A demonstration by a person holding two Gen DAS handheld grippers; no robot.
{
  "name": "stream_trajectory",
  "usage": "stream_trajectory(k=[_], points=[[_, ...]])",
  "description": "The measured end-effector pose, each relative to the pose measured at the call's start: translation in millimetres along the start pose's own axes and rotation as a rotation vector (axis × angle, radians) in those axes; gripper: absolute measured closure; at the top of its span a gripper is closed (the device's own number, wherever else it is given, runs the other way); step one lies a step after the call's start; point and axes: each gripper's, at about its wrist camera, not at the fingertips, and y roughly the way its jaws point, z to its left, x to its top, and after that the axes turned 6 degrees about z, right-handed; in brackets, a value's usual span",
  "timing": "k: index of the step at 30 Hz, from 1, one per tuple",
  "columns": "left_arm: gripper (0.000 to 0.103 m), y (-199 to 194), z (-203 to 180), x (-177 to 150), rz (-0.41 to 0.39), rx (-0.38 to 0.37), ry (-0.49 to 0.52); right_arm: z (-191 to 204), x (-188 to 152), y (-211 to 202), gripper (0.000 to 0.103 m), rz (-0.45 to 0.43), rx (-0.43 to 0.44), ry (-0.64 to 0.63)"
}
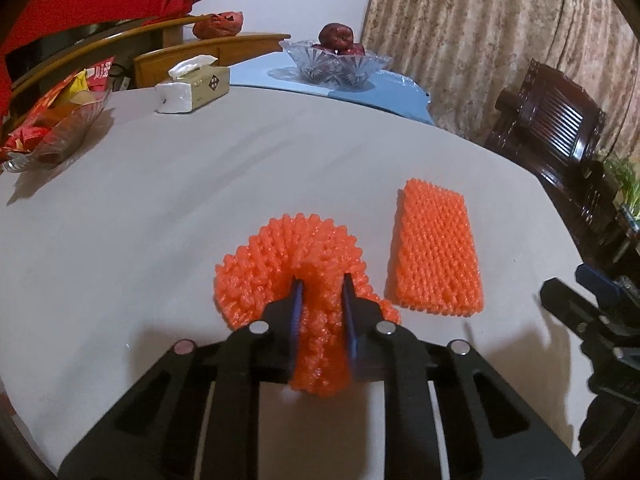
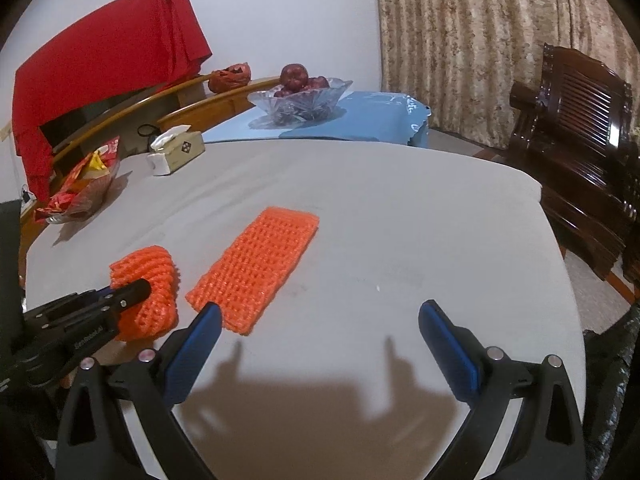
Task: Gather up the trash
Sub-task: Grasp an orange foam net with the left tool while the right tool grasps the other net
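Right wrist view: grey table (image 2: 360, 208), patterned curtain (image 2: 460, 40); left tool (image 2: 132, 294) pinching foam net (image 2: 148, 276), right tool (image 2: 320, 316) wide.

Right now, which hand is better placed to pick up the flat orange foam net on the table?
Right. The right gripper is open and empty, with the flat net just ahead of its left finger. The left gripper is already shut on the bunched net.

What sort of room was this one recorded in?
Most likely a home living or dining room. A round table with a grey cover holds a glass fruit bowl and a tissue box, patterned curtains hang behind, and a carved dark wooden chair stands beside it.
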Motion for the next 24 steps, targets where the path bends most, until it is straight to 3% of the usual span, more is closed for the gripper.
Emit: stream_trajectory(k=[12, 17, 22, 23, 24], points=[[0.087, -16, 16, 17, -0.064, 0.055, 0.008, 31, 19, 36, 0.008, 0.056, 0.035, -0.019], [0.087, -16, 22, 17, -0.063, 0.071, 0.013, 44, 20, 57, 0.016, 0.111, 0.022, -0.025], [0.087, -14, 26, 16, -0.054, 0.071, 0.010, 48, 13, 71, 0.038, 0.167, 0.040, -0.014], [0.087, -15, 27, 17, -0.054, 0.070, 0.008, 48, 13, 70, 0.054, 0.165, 0.054, -0.018], [0.087, -15, 27, 16, -0.054, 0.069, 0.008, 50, 14, 69, 0.063, 0.167, 0.086, -0.025]])
